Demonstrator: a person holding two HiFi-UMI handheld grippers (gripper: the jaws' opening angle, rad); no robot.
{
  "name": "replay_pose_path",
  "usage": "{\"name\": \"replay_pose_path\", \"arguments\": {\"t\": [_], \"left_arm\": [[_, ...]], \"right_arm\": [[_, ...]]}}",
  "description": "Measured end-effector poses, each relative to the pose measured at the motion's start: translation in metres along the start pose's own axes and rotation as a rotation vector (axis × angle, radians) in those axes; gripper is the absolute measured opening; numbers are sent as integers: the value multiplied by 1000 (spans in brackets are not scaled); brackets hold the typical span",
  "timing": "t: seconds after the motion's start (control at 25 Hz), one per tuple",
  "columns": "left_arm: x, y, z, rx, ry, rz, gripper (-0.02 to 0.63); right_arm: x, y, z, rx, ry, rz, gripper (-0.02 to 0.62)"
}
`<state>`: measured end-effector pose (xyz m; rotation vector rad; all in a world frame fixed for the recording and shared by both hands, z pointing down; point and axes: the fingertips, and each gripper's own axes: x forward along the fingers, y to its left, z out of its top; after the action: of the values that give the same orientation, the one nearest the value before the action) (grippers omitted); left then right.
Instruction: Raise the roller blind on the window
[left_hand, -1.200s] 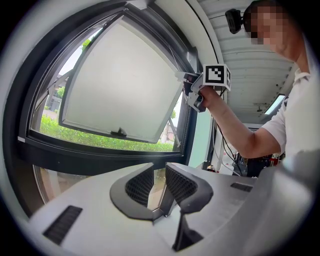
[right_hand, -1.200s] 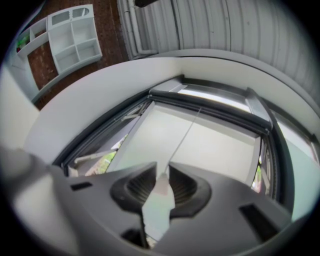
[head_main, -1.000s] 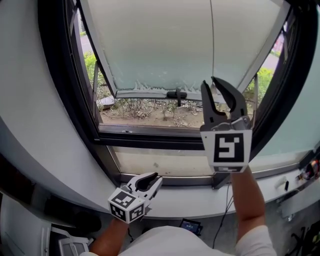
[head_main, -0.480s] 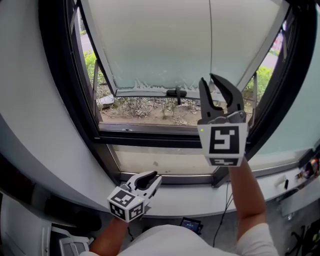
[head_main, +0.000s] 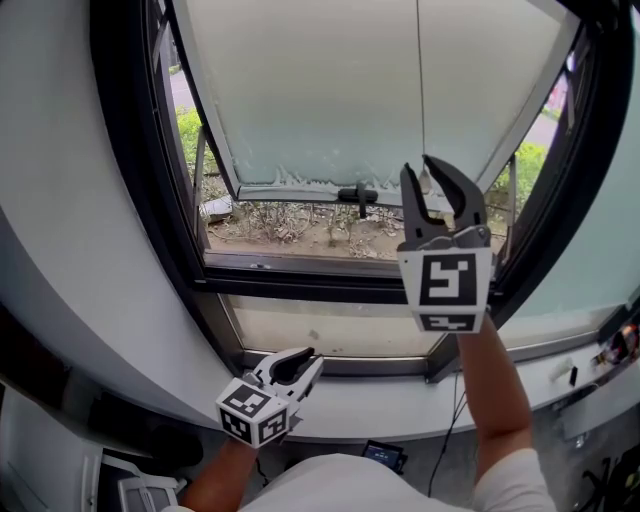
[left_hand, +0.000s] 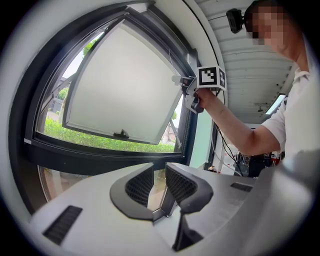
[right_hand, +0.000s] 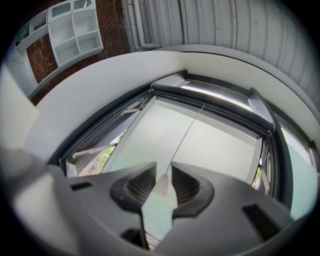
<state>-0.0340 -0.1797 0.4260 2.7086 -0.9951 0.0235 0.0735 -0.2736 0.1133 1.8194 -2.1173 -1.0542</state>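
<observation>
The right gripper (head_main: 420, 172) is held up in front of the window (head_main: 300, 278), toward its right side. The blind's thin cord (head_main: 418, 90) hangs straight down before the pale pane (head_main: 300, 90), and its small white pull (right_hand: 163, 186) sits between this gripper's jaws. Those jaws have just been opening and stand apart around the pull rather than pinching it. The left gripper (head_main: 305, 358) is low and near, over the white sill (head_main: 400, 400). Its jaws are slightly parted, with nothing between them.
</observation>
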Motion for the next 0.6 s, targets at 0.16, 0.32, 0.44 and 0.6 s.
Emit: {"name": "replay_pose_path", "arguments": {"t": [0.16, 0.32, 0.44, 0.6], "left_arm": [[-1, 1, -1, -2, -2, 1, 92], [-2, 3, -1, -4, -5, 2, 92], [-2, 3, -1, -6, -7, 2, 92], [-3, 2, -1, -6, -7, 0, 92]], "right_arm": [[1, 3, 1, -5, -2, 3, 92], [2, 5, 1, -6, 0, 7, 109], [3, 9, 0, -11, 11, 18, 118], [1, 10, -2, -15, 17, 16, 121]]}}
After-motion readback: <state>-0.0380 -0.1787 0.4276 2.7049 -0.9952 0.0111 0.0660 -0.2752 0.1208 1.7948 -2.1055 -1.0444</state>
